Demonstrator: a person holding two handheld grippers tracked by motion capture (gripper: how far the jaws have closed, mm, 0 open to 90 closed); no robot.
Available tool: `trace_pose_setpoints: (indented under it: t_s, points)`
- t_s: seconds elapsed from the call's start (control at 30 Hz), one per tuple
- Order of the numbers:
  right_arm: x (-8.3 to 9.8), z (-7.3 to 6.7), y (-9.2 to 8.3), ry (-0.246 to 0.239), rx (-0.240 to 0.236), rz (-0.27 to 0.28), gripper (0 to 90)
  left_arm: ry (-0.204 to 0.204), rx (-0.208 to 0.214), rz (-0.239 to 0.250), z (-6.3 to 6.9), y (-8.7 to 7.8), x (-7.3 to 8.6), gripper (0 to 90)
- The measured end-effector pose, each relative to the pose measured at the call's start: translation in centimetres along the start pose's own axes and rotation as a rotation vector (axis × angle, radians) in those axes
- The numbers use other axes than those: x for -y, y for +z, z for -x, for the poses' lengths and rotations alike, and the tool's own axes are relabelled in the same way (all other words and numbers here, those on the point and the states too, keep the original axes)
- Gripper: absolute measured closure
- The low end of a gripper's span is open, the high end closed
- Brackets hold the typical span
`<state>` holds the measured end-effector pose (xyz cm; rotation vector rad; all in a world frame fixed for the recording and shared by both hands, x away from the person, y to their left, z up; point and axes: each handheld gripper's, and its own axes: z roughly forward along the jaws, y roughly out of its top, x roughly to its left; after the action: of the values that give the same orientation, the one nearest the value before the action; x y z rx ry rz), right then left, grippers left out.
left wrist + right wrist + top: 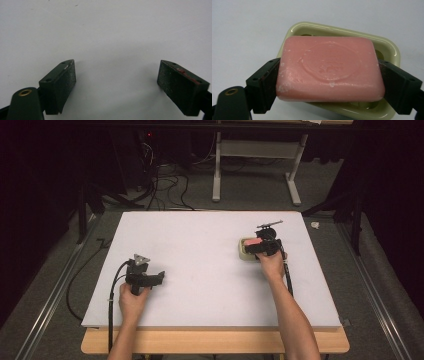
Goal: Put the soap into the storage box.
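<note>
A pink bar of soap (329, 68) with a stamped oval sits between the jaws of my right gripper (329, 82), which is shut on its two short ends. Right under the bar lies a pale green soap dish (390, 50). From above, the soap (252, 242) and dish (243, 252) lie right of the table's centre, with my right gripper (259, 248) over them. My left gripper (116, 80) stands open above bare white table, nothing between its pads. In the high view the left gripper (161, 277) is near the front left.
The white tabletop (200, 245) has a wooden front edge (215, 341). Black cables (112, 295) trail off the left side. A desk frame (255, 165) and floor cables stand beyond the far edge. A small white scrap (315, 225) lies on the floor at right.
</note>
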<state>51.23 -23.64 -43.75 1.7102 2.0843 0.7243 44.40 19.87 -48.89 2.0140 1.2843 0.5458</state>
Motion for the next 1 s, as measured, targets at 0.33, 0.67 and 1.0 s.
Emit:
trace_pose_setpoints:
  t_s: [0.33, 0.67, 1.0]
  points:
    - [0.0, 0.0, 0.5, 0.004, 0.012, -0.001, 13.6, 0.000, 0.000, 0.000, 0.0, 0.0, 0.0, 15.7]
    - [0.0, 0.3, 0.2, 0.016, -0.009, 0.010, 12.2, 0.000, 0.000, 0.000, 0.0, 0.0, 0.0, 15.7]
    - [0.0, 0.3, -0.6, 0.012, -0.006, 0.025, 12.3, 0.000, -0.001, -0.001, 0.0, 0.0, 0.0, 15.8]
